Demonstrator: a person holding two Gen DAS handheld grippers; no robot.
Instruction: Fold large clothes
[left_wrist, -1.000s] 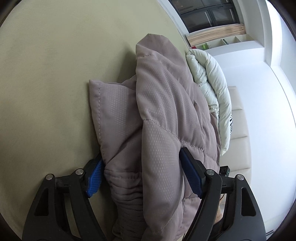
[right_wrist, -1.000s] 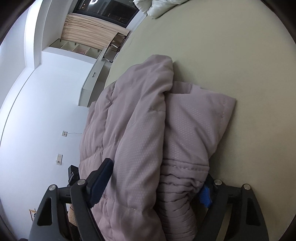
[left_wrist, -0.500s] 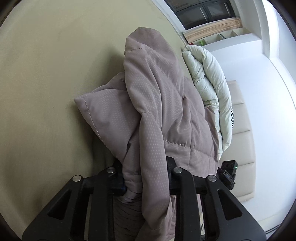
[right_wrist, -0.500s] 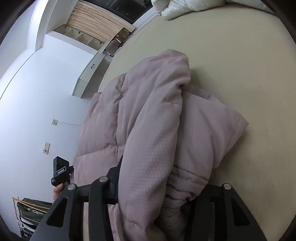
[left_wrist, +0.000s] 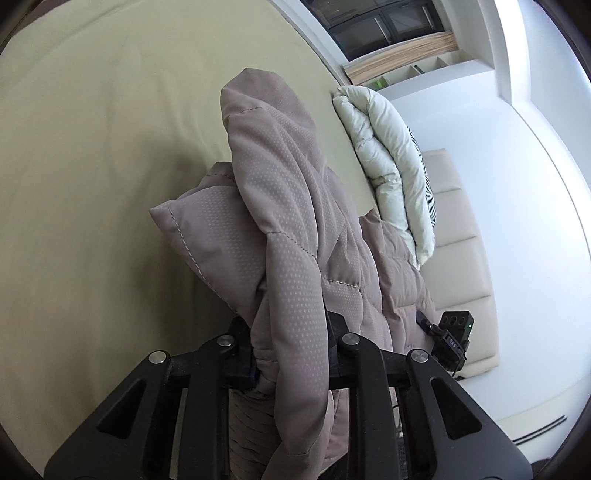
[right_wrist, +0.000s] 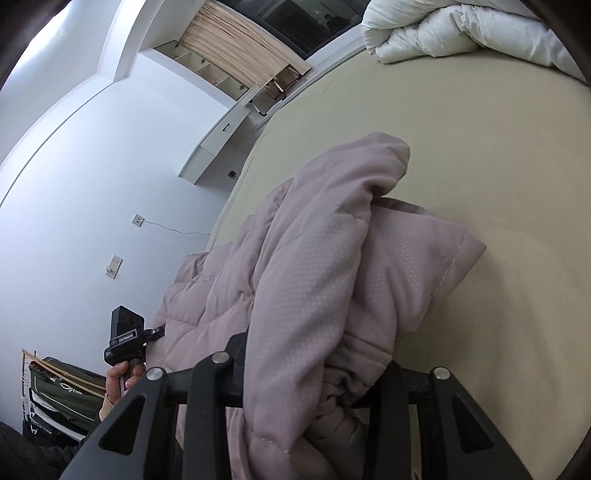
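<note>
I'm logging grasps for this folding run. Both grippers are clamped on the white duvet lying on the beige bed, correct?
Not quite: both the left gripper and right gripper clamp the mauve quilted jacket. Both wrist views show it. The white duvet lies untouched farther back on the beige bed.

The padded jacket (left_wrist: 295, 236) is showing a dusty mauve-pink, its cloth carrying a fine grid of paler dots and pale stitching along the seams — in the right wrist view (right_wrist: 332, 280) it is reading a shade pinker. The bed sheet (left_wrist: 92, 166) under it is looking a plain pale olive-beige. A duvet (left_wrist: 384, 155) is appearing off-white, with a black-and-white zebra stripe (left_wrist: 428, 192) peeking beside it. The gripper frames (left_wrist: 280, 406) are showing matte black with silver bolts — the walls (right_wrist: 92, 155) are showing white.
</note>
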